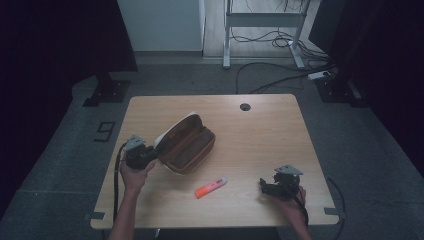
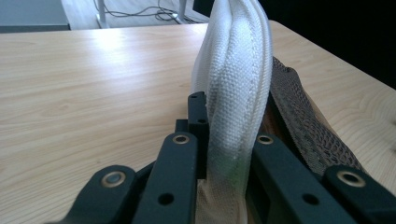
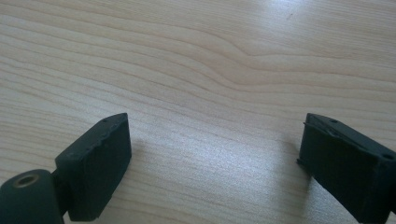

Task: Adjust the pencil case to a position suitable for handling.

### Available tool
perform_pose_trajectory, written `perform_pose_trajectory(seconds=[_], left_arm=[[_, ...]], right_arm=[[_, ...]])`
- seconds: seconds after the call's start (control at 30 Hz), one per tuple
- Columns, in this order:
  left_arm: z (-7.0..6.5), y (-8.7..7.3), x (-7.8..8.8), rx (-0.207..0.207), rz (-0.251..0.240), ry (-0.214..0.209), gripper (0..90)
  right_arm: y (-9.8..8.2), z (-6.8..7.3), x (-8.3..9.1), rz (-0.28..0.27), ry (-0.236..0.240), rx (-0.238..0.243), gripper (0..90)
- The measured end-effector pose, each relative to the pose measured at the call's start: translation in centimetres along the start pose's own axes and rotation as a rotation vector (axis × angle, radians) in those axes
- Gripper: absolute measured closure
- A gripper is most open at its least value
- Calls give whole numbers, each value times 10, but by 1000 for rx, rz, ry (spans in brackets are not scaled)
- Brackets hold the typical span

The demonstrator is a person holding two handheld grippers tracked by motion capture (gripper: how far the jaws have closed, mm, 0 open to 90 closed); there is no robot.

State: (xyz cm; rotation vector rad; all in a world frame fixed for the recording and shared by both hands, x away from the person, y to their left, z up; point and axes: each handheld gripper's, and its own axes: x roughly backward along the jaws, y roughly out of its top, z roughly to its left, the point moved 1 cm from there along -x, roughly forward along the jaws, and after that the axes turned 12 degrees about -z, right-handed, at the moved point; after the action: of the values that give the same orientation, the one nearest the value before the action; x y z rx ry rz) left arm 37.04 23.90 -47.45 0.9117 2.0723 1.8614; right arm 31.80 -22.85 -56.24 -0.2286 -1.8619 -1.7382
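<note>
The left gripper (image 1: 150, 156) is clamped on the white fabric lid (image 2: 236, 93) of the brown oval zip-up pencil case (image 1: 186, 145), holding it up so the case lies open at about 9 o'clock on the pale wooden table (image 1: 260, 125). The right gripper (image 1: 267, 186), jaws apart with nothing between them, rests at 4 o'clock. Between the two lies the orange highlighter pen with a white cap (image 1: 210, 187), untouched. Opening looks done; picking up the highlighter and putting it into the case remain.
</note>
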Motion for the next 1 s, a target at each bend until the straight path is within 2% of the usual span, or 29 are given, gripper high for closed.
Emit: perform_pose_trajectory(seconds=[0.33,0.6,0.77,0.9,1.0], left_arm=[[-13,-5,-19,-2,17,-38,855],[-10,-13,-32,-23,56,-27,854],[-10,-17,-38,-28,59,-31,850],[-5,-22,-41,-17,52,-15,838],[-3,-27,-42,-31,71,0,802]], right_arm=[[0,0,0,-3,2,3,92],[0,0,0,-2,2,2,92],[0,0,0,-3,2,3,92],[0,0,0,-3,3,3,92],[0,0,0,-2,2,2,92]])
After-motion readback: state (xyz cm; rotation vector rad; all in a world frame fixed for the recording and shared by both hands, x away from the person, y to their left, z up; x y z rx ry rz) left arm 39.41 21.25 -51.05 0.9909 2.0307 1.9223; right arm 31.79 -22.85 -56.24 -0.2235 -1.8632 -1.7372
